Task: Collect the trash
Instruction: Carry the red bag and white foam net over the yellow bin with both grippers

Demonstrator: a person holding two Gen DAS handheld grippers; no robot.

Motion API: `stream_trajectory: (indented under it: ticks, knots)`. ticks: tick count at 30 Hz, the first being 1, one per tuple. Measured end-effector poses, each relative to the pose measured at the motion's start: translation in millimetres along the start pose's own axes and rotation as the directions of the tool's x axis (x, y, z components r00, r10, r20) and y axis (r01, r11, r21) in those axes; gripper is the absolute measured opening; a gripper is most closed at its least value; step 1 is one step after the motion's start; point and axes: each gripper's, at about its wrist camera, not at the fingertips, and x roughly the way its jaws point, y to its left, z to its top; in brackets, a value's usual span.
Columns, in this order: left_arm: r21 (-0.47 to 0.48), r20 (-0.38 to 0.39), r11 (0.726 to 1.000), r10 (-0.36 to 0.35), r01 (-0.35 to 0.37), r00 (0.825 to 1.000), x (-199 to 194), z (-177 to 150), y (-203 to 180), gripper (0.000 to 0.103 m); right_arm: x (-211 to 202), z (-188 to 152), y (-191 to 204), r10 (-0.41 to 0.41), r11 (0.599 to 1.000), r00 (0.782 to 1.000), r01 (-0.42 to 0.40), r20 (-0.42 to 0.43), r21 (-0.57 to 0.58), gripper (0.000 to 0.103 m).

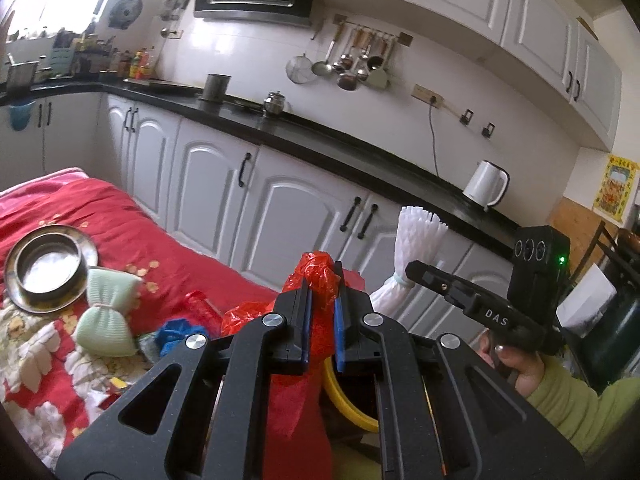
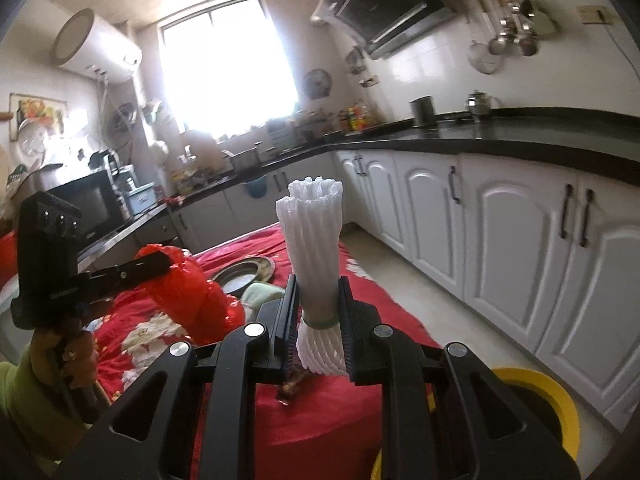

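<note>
1. The left hand-held gripper (image 1: 322, 312) is clamped on the red plastic bag (image 1: 316, 280), held above the red-covered worktop (image 1: 132, 232).
2. The right hand-held gripper (image 2: 318, 320) pinches the white foam net (image 2: 316, 232) at its banded waist.
3. Both look light, soft and crushable.
4. Open air lies ahead; the yellow bin (image 2: 536, 400) sits below right.

From my remote station I count two grippers: the left gripper (image 1: 322, 292) and the right gripper (image 2: 318, 312). Foam net sleeves: two, one white foam net (image 2: 316, 232) and one green foam net (image 1: 106, 312). Red plastic bags: one (image 1: 320, 280). Metal bowls: one (image 1: 50, 266), seated on one metal plate (image 1: 90, 246). Yellow-rimmed bins: one (image 2: 540, 396). White kettles: one (image 1: 486, 182). Steel teapots on the counter: one (image 1: 274, 103). Dark metal canisters on the counter: one (image 1: 216, 87). Blue scraps on the red cloth: one (image 1: 176, 330).
</note>
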Motion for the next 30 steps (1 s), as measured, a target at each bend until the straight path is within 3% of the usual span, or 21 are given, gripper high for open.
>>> stream_trajectory:
  ticks: [12, 22, 30]
  knots:
    - [0.048, -0.061, 0.996, -0.07, 0.073, 0.996, 38, -14, -39, 0.004, -41, -24, -42, -0.128, 0.986, 0.992, 0.126, 0.008, 0.104, 0.019]
    - [0.084, -0.132, 0.987, -0.128, 0.14, 0.983, 79, -28, -75, 0.004, -75, -35, -74, -0.271, 0.955, 0.962, 0.267, 0.016, 0.133, 0.019]
    - [0.1, -0.195, 0.977, -0.167, 0.189, 0.966, 111, -44, -98, 0.004, -83, -53, -102, -0.29, 0.939, 0.957, 0.29, -0.025, 0.184, 0.019]
